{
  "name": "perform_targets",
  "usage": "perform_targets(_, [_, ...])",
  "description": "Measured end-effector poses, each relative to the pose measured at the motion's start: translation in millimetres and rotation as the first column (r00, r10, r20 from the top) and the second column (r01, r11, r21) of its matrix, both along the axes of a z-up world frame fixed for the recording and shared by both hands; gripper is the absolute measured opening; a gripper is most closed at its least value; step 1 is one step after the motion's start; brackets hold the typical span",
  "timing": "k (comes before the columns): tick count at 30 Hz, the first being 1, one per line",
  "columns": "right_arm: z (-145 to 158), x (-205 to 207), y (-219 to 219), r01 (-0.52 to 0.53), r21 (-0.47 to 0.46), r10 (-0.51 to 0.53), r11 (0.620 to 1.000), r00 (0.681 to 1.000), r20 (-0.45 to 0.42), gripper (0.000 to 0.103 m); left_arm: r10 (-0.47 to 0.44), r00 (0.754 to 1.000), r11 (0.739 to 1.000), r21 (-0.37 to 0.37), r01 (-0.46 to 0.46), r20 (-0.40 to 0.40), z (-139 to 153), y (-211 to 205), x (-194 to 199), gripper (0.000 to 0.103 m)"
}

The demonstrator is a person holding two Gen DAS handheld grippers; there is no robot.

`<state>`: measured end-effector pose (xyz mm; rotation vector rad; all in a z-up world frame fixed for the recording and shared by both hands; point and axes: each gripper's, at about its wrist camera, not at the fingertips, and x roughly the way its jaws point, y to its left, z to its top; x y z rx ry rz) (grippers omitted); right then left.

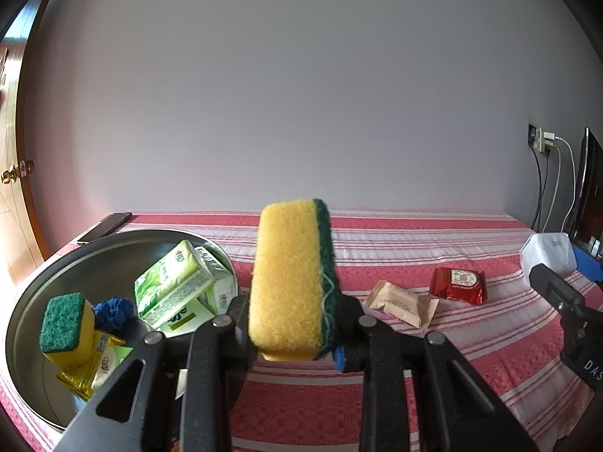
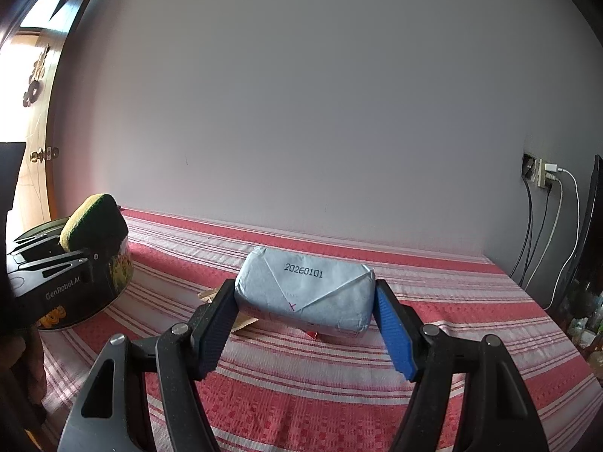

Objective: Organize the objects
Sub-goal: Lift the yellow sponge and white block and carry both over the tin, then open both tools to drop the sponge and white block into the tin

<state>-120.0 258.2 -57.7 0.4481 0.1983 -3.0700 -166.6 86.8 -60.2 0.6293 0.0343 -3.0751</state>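
Yellow-and-green sponge (image 1: 292, 282), long axis upright, is clamped in the left gripper (image 1: 294, 324) just right of the metal bowl (image 1: 34, 301), while the right gripper (image 2: 305, 312) grips a blue-white packet (image 2: 305, 293) crosswise above the red striped cloth (image 2: 452, 301) near a grey wall (image 2: 301, 94).

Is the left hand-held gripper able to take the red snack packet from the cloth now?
Probably not yet: the left hand-held gripper is shut on a yellow-green sponge. The red snack packet itself lies uncovered on the striped cloth.
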Motion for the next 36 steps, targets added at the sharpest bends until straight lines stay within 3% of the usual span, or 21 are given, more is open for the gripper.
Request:
perform_targets(8, [4, -6, -20, -0.044, 0.035, 0.043, 0.998, 0.999, 0.016, 0.073, -0.012, 0.999, 1.0, 0.027, 0.013, -0.032, 14, -13, 17, 0.027])
perform_targets(18, [33, -22, -84, -0.217, 0.066, 0.216, 0.974, 0.976, 0.014, 0.073, 0.112, 0.993, 0.993, 0.031, -0.111, -0.025, 33, -69, 37, 0.027])
perform_targets(28, [46, -45, -152, -0.388, 0.036, 0.385, 0.921, 0.921, 0.063, 0.073, 0.239, 0.97, 0.97, 0.038, -0.24, 0.041, 24, -129, 38, 0.027])
perform_targets(36, [29, -76, -206, -0.483, -0.032, 0.481, 0.875, 0.861, 0.166, 0.073, 0.297, 0.952, 0.953, 0.038, -0.3, 0.074, 13, -155, 37, 0.027])
